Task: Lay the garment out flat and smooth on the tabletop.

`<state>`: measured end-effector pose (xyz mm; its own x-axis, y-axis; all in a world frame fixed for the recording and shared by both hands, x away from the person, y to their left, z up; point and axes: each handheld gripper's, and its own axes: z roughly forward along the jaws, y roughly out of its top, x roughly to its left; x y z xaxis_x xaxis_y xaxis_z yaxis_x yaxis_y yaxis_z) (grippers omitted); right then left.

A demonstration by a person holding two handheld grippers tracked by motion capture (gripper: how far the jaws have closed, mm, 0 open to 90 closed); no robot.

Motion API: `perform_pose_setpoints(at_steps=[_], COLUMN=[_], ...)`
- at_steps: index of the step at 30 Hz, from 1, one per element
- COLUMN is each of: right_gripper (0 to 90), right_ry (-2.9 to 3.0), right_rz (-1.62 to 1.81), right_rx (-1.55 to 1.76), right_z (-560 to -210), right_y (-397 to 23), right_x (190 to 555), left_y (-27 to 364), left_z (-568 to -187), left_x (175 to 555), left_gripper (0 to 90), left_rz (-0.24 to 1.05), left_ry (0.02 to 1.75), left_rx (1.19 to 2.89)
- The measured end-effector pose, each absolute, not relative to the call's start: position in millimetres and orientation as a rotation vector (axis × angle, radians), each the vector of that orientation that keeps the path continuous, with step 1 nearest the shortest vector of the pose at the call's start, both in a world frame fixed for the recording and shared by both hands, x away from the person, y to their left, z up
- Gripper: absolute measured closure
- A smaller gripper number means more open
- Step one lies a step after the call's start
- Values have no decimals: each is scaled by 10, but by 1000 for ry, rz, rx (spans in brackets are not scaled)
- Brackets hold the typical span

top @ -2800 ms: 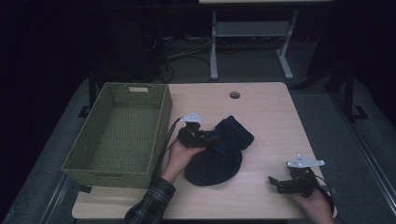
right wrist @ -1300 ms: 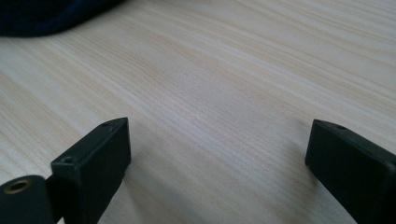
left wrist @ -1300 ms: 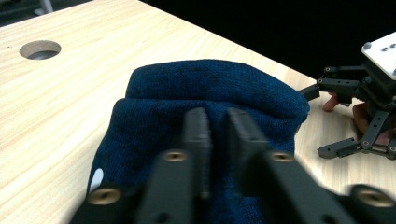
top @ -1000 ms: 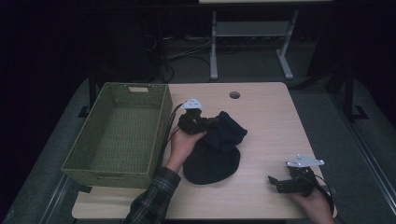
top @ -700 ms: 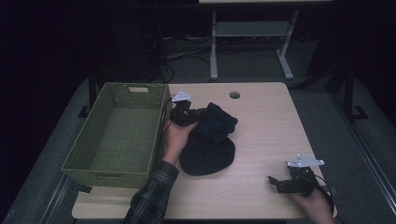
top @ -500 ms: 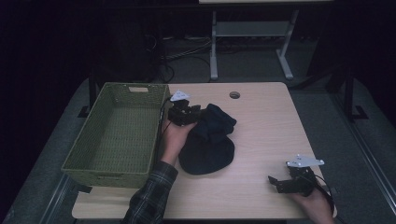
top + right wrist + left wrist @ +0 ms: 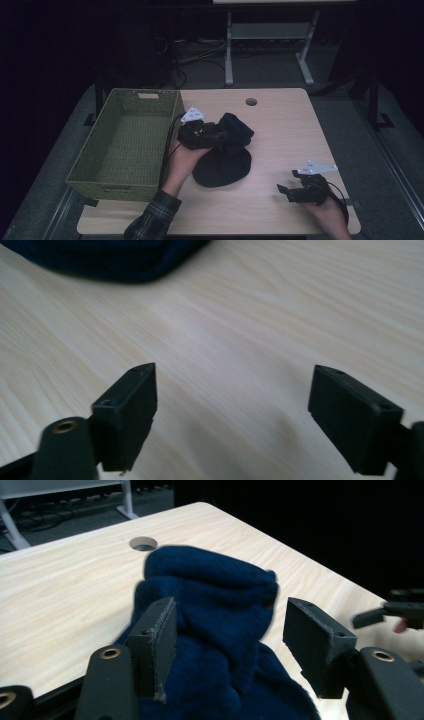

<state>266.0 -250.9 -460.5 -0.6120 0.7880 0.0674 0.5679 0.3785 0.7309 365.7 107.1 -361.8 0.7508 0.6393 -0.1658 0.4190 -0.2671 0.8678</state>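
Note:
A dark blue knitted cloth (image 7: 223, 162) lies bunched on the wooden table (image 7: 285, 125), its folded top (image 7: 210, 580) heaped up. My left gripper (image 7: 218, 136) is at the cloth's left side. Its jaws have just been opening, and the fold stands loose between them in the left gripper view (image 7: 225, 617), with the right-hand pad clear of it. My right gripper (image 7: 286, 183) hovers near the table's front right. Its jaws have just been closing a little, and they are still wide over bare wood (image 7: 230, 390) with nothing between them.
A green woven basket (image 7: 116, 189) stands along the table's left side, with nothing in it. A round cable hole (image 7: 251, 101) is in the tabletop behind the cloth. Behind the table, a white desk frame (image 7: 229, 50) stands on the dark floor.
The left gripper drew the cloth's fold toward the basket, then let it go and came back toward the near side. The right gripper has hardly moved.

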Motion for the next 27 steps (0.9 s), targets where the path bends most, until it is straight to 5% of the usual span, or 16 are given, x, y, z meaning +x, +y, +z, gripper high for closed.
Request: perform_pose_setpoints(at_steps=[14, 27], right_gripper=[454, 596], right_ry=[2387, 2387], right_rz=[1192, 1202], right_rx=[1119, 1231], right_z=[-4429, -4655], right_y=[-1972, -1700], right_x=[3080, 3571], left_y=[1141, 1181], left_z=[-3854, -3982], left_x=[3378, 3212], left_gripper=[362, 357], left_rz=[210, 191], left_ry=[780, 754], left_rx=[1942, 1965])
